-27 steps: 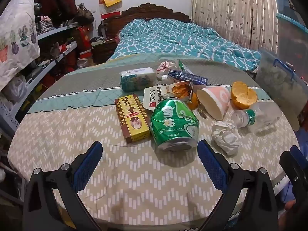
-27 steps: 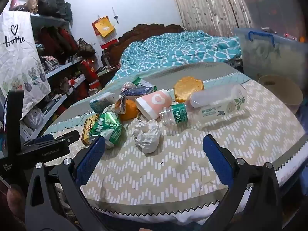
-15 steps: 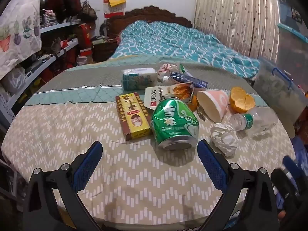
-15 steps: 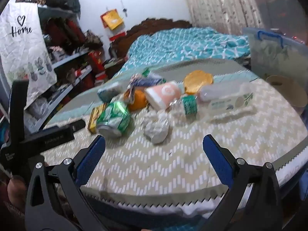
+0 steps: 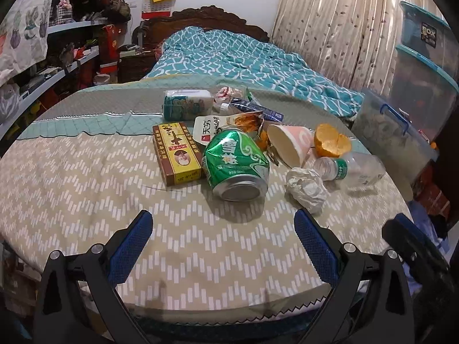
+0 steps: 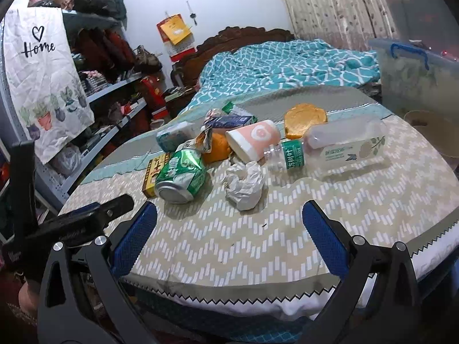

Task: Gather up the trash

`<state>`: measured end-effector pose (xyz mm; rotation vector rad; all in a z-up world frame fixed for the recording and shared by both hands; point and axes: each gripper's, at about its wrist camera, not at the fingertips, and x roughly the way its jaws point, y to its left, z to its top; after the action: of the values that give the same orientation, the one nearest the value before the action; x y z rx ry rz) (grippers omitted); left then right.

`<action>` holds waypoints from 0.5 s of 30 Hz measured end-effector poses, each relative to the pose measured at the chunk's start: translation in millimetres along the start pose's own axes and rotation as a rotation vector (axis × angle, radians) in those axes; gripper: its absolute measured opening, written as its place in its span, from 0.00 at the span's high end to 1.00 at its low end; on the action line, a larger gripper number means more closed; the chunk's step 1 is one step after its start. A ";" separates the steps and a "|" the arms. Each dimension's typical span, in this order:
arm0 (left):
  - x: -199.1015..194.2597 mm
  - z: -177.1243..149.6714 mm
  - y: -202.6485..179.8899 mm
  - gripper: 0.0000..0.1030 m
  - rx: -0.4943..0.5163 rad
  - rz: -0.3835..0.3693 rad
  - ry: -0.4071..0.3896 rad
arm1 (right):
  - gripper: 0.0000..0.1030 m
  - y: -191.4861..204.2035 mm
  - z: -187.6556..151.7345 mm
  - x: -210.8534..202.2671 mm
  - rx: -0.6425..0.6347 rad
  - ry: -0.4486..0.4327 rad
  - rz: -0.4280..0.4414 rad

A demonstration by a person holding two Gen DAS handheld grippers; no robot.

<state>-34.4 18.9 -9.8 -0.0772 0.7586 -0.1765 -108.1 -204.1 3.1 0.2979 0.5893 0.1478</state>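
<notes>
Plainly heaped as one cluster near the middle of the round table [image 5: 86, 189], on its chevron cloth: dented green can [image 5: 236, 166] on its side with base toward the cameras, touching the yellow-and-brown box [image 5: 176, 154] on its left; crumpled paper ball [image 5: 305, 186] just right of it, near the front edge of the pile. Behind those, a tipped pink paper cup [image 5: 289, 146], orange peel [image 5: 331, 142], clear plastic bottle [image 5: 352, 167] lying flat, snack wrappers and a tissue pack [image 5: 188, 104]. Nothing lifted yet. Left gripper [image 5: 221, 243] poised short of the can, blue pads wide apart and empty, probably lined up for it. Right gripper [image 6: 229, 229] likewise spread and empty, facing the paper ball, well apart from it. Clear storage bin [image 5: 401, 132] beside the table, maybe the destination, though uncertain.
</notes>
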 end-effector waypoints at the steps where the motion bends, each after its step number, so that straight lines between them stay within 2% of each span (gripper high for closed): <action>1: -1.1 0.1 -0.1 0.08 0.001 -0.001 -0.001 | 0.03 0.5 1.6 -2.1 -0.002 -0.012 -0.010; 6: -8.8 2.8 4.9 0.08 -0.008 0.002 -0.014 | 0.03 4.9 8.3 -13.9 -0.024 -0.081 -0.020; 7: -10.6 4.0 6.9 0.08 -0.016 0.006 -0.023 | 0.06 6.5 9.3 -15.4 -0.032 -0.090 -0.017; 9: -14.4 6.1 11.0 0.08 -0.033 0.010 -0.036 | 0.15 9.6 9.9 -18.2 -0.044 -0.099 -0.010; 14: -25.1 10.9 16.1 0.08 -0.046 0.025 -0.083 | 0.53 12.0 12.7 -17.8 -0.051 -0.100 0.021; 15: -27.7 12.0 16.1 0.08 -0.042 0.026 -0.096 | 0.54 12.8 12.3 -17.9 -0.053 -0.099 0.023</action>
<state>-43.7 39.9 15.5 -0.1152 0.6678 -0.1309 -116.5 -198.8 26.3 0.2588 0.4831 0.1692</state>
